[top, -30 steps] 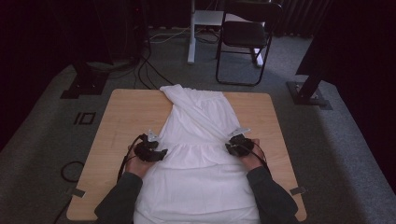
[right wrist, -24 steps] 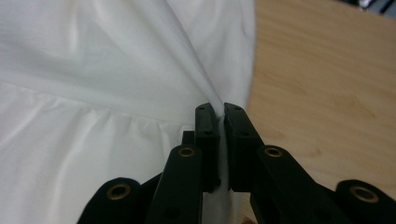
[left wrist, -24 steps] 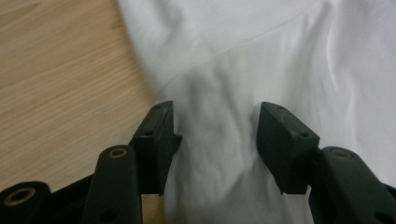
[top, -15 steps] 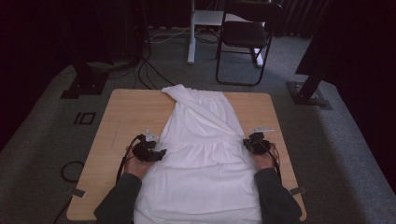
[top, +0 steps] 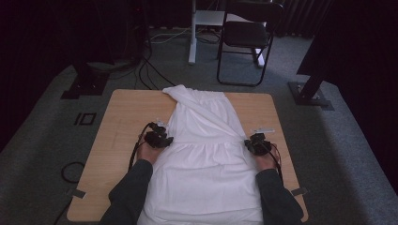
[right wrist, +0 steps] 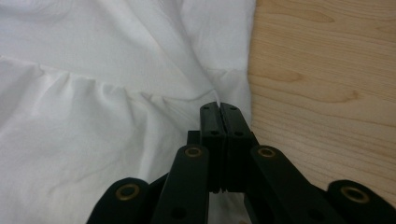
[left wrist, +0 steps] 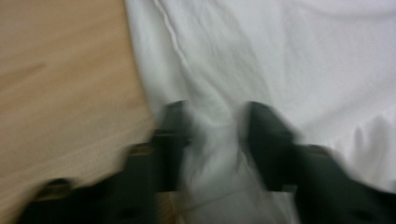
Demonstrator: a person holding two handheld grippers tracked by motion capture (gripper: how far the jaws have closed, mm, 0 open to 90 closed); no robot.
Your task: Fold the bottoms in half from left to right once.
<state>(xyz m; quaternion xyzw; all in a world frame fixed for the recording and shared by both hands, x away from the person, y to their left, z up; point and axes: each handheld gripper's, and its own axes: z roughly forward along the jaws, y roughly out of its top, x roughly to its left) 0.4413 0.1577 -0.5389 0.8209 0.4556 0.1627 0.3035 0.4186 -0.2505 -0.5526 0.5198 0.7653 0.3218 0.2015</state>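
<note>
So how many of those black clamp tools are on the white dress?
2. The left gripper sits at the left edge of the white fabric dress near its waist seam; the right gripper sits at the right edge, both on the light wooden table.

Light wooden rectangular table [top: 117, 122], bare grain out to either side of the jaws. Beyond the jaws, past the table's far edge: black folding metal chair [top: 246, 35] on grey carpet floor [top: 356, 140], white post of a stand [top: 192, 33] just beside it, black cables [top: 150, 70] trailing across the carpet. Black stand base [top: 312, 93] off the far right corner.
</note>
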